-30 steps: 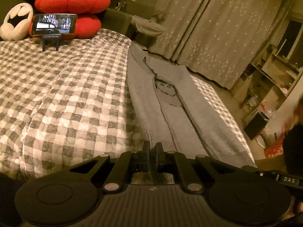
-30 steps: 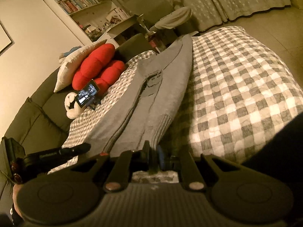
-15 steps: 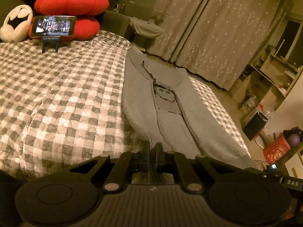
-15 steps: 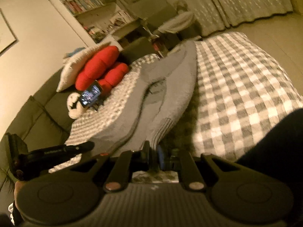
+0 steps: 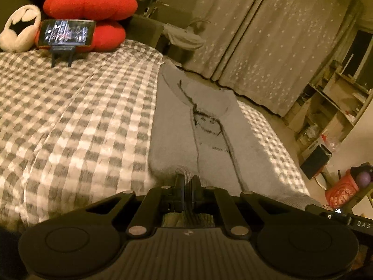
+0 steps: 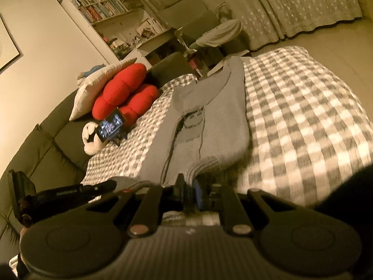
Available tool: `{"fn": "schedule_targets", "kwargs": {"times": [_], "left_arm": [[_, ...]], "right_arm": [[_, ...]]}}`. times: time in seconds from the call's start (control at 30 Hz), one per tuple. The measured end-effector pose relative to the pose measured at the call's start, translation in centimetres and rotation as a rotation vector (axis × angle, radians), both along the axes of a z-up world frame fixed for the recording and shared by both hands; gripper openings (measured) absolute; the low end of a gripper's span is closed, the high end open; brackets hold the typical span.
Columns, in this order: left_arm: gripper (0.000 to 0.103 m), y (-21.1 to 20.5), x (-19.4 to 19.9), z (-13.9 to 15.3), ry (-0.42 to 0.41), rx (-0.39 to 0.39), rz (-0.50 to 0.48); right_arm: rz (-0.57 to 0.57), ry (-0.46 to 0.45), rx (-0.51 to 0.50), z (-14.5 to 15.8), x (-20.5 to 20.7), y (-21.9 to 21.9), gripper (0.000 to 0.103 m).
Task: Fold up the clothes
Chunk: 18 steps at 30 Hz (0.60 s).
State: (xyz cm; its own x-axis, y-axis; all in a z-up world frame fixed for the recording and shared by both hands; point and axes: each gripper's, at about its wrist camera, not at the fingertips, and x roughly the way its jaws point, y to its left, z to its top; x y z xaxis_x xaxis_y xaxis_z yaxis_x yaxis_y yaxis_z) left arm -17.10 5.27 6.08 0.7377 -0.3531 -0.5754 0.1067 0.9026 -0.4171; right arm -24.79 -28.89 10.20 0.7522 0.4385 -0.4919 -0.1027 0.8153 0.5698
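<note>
The grey sweater [image 5: 209, 140], lengthened down frame centre on the checked bed [image 5: 70, 128] since a second ago, is pinched at its hem by left claw [image 5: 186, 186] and right claw [image 6: 190, 192], ready for folding over

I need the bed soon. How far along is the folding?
Done: sweater lies lengthwise on the bed, sides folded in. In hand: left gripper and right gripper each pinch its near hem. Left: the end-to-end fold.
</note>
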Motion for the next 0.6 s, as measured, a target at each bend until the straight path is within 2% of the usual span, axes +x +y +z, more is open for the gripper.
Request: {"fn": "schedule_targets", "kwargs": {"times": [0.13,0.33,0.6], "left_arm": [[0.004,0.0,2.3,1.2,-0.013,-0.008,0.01],[0.004,-0.1,7.8,3.0,-0.018,-0.02,0.029],[0.004,-1.1,16.3,4.4,0.01,-0.023,0.037]], "right_arm": [[-0.006,-0.031,-0.006,1.2,2.3,-0.2,0.01],[-0.014,-0.079,0.017,3.6,7.7,-1.6,0.01],[-0.008,-0.018,0.061,4.6,17.9,-3.7,0.01]]}}
